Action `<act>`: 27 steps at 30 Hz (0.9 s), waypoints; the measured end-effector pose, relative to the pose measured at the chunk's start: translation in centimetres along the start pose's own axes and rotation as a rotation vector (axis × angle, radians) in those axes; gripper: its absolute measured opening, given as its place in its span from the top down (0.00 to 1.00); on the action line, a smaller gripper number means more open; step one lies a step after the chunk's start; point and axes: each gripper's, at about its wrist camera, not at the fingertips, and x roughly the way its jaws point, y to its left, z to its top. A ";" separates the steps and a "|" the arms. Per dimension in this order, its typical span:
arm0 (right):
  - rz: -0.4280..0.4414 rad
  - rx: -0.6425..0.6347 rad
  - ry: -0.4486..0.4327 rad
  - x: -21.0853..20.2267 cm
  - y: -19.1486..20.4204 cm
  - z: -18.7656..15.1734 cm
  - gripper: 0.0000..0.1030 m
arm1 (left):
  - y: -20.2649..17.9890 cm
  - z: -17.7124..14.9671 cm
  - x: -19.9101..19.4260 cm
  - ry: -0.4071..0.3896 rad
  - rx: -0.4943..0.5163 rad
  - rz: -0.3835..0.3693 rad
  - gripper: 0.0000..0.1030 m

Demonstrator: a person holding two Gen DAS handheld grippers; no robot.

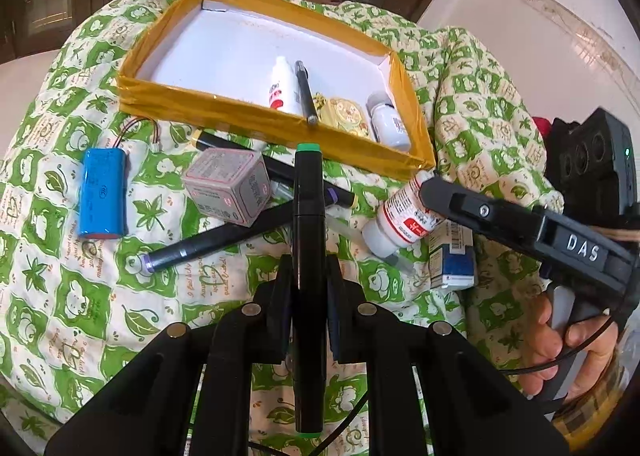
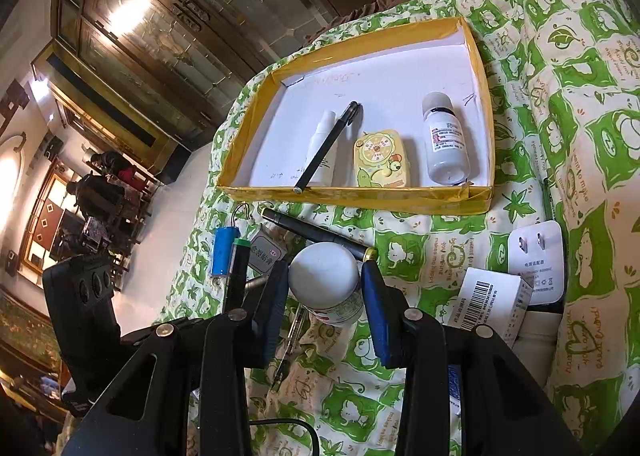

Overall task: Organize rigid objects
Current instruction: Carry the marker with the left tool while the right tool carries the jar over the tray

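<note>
- My left claw is clamped on a black marker, near mid-length, pointing away toward the tray. The marker is light, stiff and slick, so a mid-barrel grip suits it.
- My right claw is closed on a white bottle, cap toward the tray. Its round plastic may roll, so I judge the body safest.
- The tray lies just beyond both.
</note>
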 end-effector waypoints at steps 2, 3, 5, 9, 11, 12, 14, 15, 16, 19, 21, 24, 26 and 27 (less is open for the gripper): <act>0.001 0.001 -0.005 -0.2 0.0 0.0 0.68 | 0.0 0.3 -0.3 -0.007 -0.003 0.000 0.88; 0.001 0.002 -0.008 -0.3 0.1 0.0 0.68 | 0.0 0.5 -0.4 -0.010 -0.004 0.001 0.88; 0.002 0.003 -0.013 -0.5 0.1 0.1 0.68 | 0.0 0.7 -0.6 -0.015 -0.003 0.001 0.88; 0.004 0.003 -0.024 -0.9 0.2 0.1 0.68 | -0.3 1.3 -1.0 -0.028 0.004 -0.001 0.88; 0.007 0.003 -0.028 -1.0 0.3 0.2 0.68 | -0.5 1.6 -1.1 -0.032 0.011 0.000 0.88; 0.008 0.001 -0.031 -1.1 0.4 0.2 0.68 | -0.6 1.8 -1.2 -0.035 0.016 -0.001 0.88; 0.008 -0.004 -0.039 -1.3 0.7 0.4 0.68 | -0.8 2.3 -1.3 -0.041 0.023 0.001 0.88; 0.008 -0.008 -0.044 -1.5 0.8 0.4 0.68 | -0.9 2.5 -1.4 -0.044 0.025 0.001 0.88; 0.008 -0.011 -0.049 -1.6 1.0 0.5 0.68 | -1.0 2.7 -1.5 -0.048 0.028 0.001 0.88; 0.007 -0.015 -0.059 -1.8 1.2 0.7 0.68 | -1.2 3.4 -1.7 -0.058 0.038 0.001 0.88; 0.008 -0.009 -0.065 -1.9 1.2 1.0 0.68 | -1.3 3.8 -1.7 -0.062 0.043 0.002 0.88; 0.009 0.000 -0.077 -2.1 1.3 1.4 0.68 | -1.3 4.4 -1.7 -0.069 0.046 0.001 0.88; 0.008 0.003 -0.086 -2.3 1.3 1.7 0.68 | -1.3 4.7 -1.7 -0.074 0.047 0.000 0.88; 0.008 0.005 -0.090 -2.3 1.4 1.9 0.68 | -1.3 4.9 -1.7 -0.076 0.047 -0.001 0.88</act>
